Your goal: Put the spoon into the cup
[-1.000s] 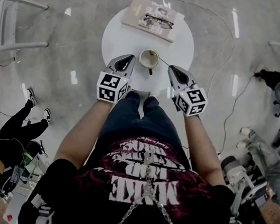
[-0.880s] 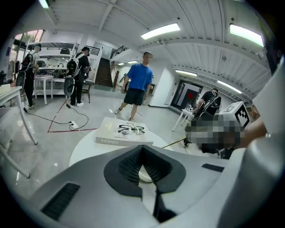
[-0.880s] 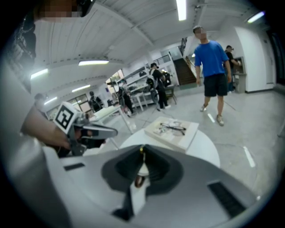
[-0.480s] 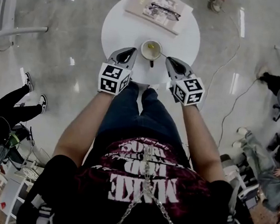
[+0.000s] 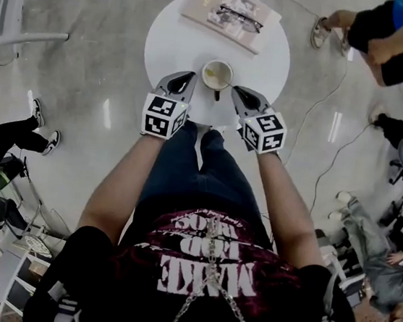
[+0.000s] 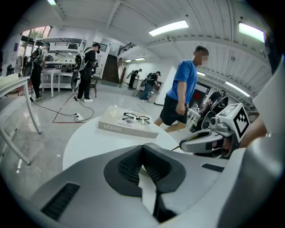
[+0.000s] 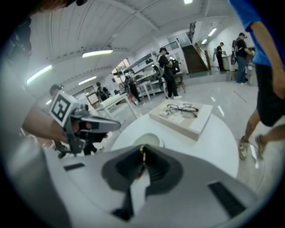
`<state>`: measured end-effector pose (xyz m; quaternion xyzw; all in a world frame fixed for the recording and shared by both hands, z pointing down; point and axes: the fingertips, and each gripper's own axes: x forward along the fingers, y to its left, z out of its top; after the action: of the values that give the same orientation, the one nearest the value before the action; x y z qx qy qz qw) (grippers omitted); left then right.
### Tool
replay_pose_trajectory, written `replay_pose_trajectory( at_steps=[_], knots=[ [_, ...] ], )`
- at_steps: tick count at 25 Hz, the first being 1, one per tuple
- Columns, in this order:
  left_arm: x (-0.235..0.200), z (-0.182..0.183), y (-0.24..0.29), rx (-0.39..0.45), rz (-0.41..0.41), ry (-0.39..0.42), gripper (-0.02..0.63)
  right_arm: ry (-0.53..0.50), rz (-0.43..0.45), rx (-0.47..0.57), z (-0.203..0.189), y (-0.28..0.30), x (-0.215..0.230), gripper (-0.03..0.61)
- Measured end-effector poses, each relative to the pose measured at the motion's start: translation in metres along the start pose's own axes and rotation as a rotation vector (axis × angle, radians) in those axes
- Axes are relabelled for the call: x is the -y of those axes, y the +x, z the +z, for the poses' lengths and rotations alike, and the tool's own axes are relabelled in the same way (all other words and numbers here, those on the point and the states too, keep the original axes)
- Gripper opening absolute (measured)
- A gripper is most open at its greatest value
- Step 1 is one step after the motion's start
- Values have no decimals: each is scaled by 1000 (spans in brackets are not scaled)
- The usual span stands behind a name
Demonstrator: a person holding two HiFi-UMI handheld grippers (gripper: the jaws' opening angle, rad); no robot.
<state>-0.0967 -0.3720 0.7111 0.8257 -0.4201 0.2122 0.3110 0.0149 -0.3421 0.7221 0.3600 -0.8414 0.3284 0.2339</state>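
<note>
The right gripper (image 5: 236, 91) pinches the thin, gold-toned spoon (image 7: 141, 150) near the round cream cup (image 5: 217, 74) on the smooth white round table (image 5: 176, 40), while the left gripper (image 6: 142, 148) is closed on nothing.

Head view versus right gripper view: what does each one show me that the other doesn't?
Head view only: the cup seen from above, sitting between both grippers' tips, and the person's legs at the table edge.

Right gripper view only: the right gripper shut on the thin spoon, with the cup just beyond its jaws.

Both: the cup, the round white table, the book with glasses on it, and the left gripper.
</note>
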Motion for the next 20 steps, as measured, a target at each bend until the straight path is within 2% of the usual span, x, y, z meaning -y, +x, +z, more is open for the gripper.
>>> replay_pose_trajectory(
  at_steps=[9, 14, 16, 20],
  knots=[
    [-9, -13, 0, -8, 18, -24, 29, 3, -9, -3, -8, 8, 6, 35],
    [-5, -13, 1, -12, 19, -12, 28, -42, 1, -5, -8, 10, -1, 45],
    [0, -11, 0, -13, 15, -4, 29, -40, 10, -10, -9, 7, -3, 136],
    [8, 1, -8, 0, 7, 11, 29, -49, 4, 2, -7, -4, -1, 184]
  ],
)
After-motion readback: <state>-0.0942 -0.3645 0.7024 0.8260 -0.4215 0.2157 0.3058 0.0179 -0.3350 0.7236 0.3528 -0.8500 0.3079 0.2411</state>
